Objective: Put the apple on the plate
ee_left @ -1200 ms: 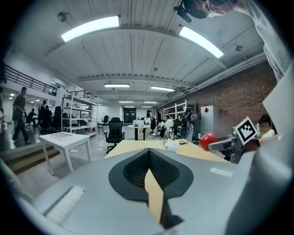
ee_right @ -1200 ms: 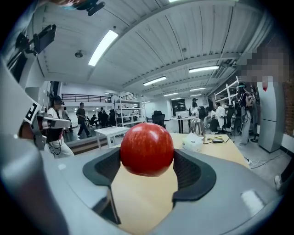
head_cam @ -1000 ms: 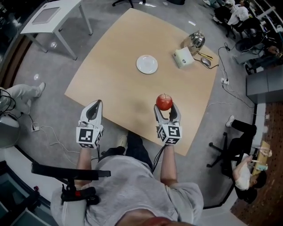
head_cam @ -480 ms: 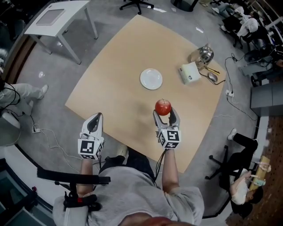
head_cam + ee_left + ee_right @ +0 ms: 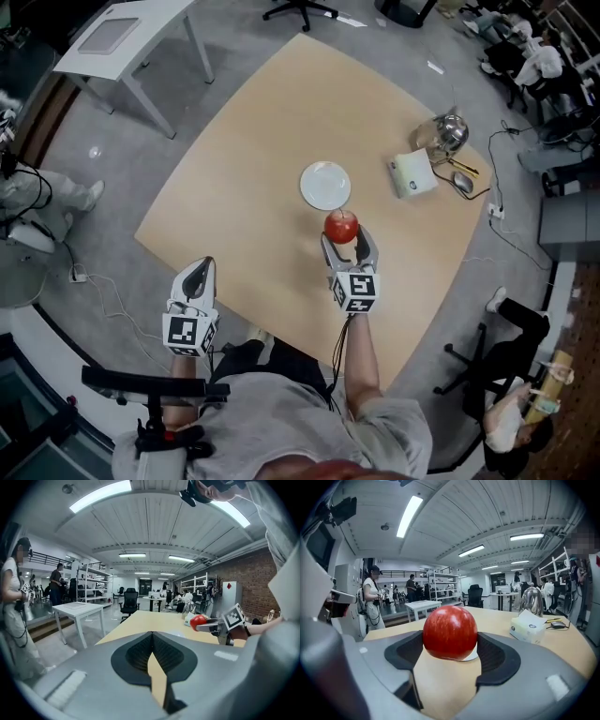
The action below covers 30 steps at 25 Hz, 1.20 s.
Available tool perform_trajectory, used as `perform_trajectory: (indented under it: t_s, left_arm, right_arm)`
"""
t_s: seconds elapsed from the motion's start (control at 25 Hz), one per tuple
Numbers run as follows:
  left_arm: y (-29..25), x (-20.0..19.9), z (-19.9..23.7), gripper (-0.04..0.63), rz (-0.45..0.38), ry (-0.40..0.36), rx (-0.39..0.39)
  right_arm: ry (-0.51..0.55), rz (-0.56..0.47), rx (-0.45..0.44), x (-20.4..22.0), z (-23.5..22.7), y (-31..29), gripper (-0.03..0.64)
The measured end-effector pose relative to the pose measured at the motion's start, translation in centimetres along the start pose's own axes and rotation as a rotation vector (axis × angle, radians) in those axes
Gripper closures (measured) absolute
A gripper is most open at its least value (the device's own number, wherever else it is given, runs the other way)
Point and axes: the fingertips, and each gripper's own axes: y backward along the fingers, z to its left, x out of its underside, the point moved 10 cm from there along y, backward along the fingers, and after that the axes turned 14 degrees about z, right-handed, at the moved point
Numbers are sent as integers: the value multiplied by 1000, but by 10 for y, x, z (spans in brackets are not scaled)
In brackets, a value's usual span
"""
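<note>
- The right gripper [image 5: 346,240] has its two jaws squeezed on the red apple [image 5: 341,226], one jaw on each side
- The apple sits up at the tips of the jaws, with its stem on top (you can see that in the head view)
- The apple is not on the plate [image 5: 325,185]; from the head view it is just beside the plate's near edge, on the person's side
- In the right gripper view, a bit of the white plate peeks out from under the apple
- The plate has nothing on it and sits about in the middle of the tan table [image 5: 244,178]
- The left gripper [image 5: 198,269] has its jaws pressed together with nothing between them
- It is held over the near edge of the table, well apart from the apple
- A white box [image 5: 413,174] and a shiny kettle [image 5: 450,132] sit near the table's far right side, away from the plate
</note>
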Motion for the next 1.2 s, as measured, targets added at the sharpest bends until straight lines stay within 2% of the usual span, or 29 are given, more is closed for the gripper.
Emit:
perform_trajectory:
  t_s: [0.32, 0.68, 1.2]
  left_arm:
    - [-1, -6, 0, 577, 37, 4, -10]
    - [-26, 3, -1, 577, 70, 21, -28]
    - [-27, 4, -6, 577, 75, 40, -25]
  right_arm:
    - [33, 19, -22, -12, -12, -40, 253]
    - [60, 80, -37, -2, -35, -102, 253]
    - [83, 171, -43, -4, -42, -141, 253]
